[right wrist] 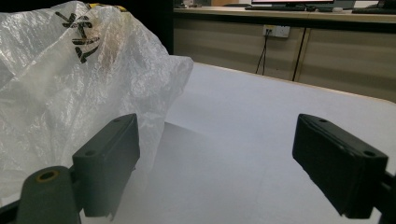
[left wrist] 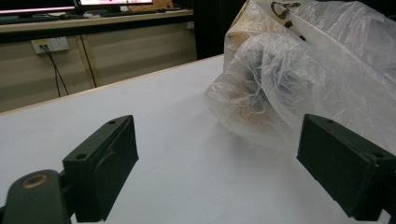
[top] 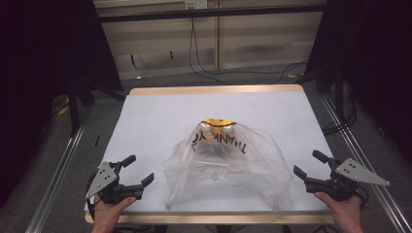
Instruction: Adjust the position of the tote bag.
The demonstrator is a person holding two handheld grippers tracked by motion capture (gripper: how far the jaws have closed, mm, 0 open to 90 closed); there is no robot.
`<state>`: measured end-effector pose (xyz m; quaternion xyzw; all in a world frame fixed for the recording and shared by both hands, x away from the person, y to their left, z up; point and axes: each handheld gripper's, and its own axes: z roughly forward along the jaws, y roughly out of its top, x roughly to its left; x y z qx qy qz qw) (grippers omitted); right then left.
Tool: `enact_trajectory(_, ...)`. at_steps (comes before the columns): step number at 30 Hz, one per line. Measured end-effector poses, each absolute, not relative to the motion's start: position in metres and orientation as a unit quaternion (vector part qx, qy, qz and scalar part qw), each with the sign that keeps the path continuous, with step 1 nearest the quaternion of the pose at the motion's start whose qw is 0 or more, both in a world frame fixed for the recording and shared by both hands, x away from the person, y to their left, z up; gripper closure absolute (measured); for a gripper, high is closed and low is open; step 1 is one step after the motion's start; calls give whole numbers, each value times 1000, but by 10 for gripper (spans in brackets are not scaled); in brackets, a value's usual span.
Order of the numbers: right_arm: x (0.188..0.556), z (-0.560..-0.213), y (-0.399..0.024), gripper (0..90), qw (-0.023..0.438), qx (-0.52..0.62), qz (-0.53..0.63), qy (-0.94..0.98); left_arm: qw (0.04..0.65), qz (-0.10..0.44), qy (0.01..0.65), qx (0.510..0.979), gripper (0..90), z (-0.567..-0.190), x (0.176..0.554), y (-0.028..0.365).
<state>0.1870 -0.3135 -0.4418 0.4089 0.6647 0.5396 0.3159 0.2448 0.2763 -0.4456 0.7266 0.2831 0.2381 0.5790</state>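
A crumpled clear plastic bag with black lettering (top: 228, 165) sits mid-table on the white-topped table (top: 155, 116). The left gripper (top: 138, 171) at eight o'clock and the right gripper (top: 307, 164) at four o'clock both gape wide, holding nothing, apart from the bag.

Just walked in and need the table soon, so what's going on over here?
A person sits at the white table with a two-jaw gripper in each hand. The left gripper and the right gripper both rest near the front edge with jaws wide open, holding nothing. Between them lies a crumpled clear plastic bag with black "THANK YOU" lettering and something yellow at its far end. Dark contents show dimly inside; I can't tell what. Neither gripper touches the bag.
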Motion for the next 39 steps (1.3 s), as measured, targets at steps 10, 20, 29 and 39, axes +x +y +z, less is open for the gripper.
enact_trajectory(10,185,-440,-313,205,311,408,534,672,578,236,279,730,202,-444,243,274)
enact_trajectory(20,172,-429,-305,399,265,398,541,692,574,199,259,751,309,-439,232,264)
enact_trajectory(29,152,-429,-292,572,235,366,536,723,572,183,229,766,408,-436,219,255)
enact_trajectory(39,143,-438,-274,732,160,324,514,778,566,135,210,786,496,-435,205,244)
